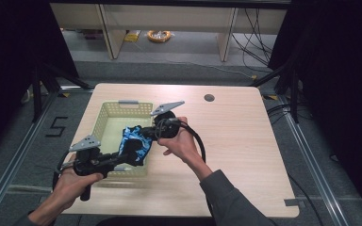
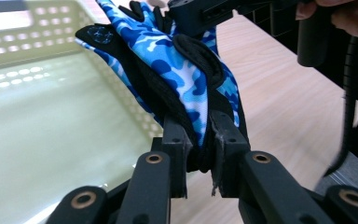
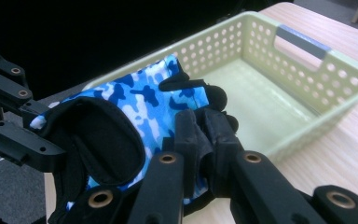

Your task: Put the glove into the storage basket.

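Glove [image 1: 135,143] looks light, floppy, w/ both grippers, left [image 2: 199,154] & right [image 3: 204,140], clamped on opposite edges over basket [image 1: 104,117]; best gripped at cuff/hem.

The glove [image 1: 135,145] is blue camouflage with black palm patches and black fingertips, bunched and folded. It hangs in the air over the near right corner of the basket [image 1: 104,123], stretched between both tongs, which pinch opposite ends of it.

a blue camouflage glove [image 2: 179,70] is clamped between the left gripper [image 2: 200,149] jaws, held over a pale green basket [image 2: 51,116] beside the wooden table [image 2: 284,107].
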Available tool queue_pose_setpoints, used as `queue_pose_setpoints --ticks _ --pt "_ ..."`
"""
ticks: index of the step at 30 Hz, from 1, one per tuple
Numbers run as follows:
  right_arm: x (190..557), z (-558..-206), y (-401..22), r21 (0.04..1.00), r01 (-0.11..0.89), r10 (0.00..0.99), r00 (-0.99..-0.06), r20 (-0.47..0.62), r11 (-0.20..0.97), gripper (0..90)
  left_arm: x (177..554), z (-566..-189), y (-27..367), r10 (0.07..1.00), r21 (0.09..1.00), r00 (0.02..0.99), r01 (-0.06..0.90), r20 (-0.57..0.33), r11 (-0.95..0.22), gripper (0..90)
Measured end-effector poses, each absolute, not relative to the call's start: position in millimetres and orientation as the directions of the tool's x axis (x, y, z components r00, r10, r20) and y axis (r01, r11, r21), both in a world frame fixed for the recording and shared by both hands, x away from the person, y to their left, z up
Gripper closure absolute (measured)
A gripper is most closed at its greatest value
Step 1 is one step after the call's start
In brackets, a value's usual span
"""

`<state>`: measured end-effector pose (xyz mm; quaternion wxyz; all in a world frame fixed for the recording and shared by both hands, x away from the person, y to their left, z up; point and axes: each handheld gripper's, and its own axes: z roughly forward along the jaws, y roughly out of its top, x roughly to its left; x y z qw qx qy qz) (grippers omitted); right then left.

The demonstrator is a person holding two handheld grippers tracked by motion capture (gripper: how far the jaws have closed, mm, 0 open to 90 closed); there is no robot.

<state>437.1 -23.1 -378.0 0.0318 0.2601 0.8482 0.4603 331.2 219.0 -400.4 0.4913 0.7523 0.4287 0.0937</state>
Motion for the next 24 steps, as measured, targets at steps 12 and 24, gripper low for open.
queue_pose_setpoints --ticks 12,24 --pt "471 -398 21 0.746 0.423 0.458 -0.871 0.179 0.513 84.8 351 -424 243 0.782 0.791 0.543 0.602 -0.306 -0.108 77.3" --pt "486 -429 50 0.698 0.437 0.466 -0.869 0.165 0.568 84.7 361 -449 255 0.807 0.752 0.493 0.652 -0.325 -0.096 76.8"
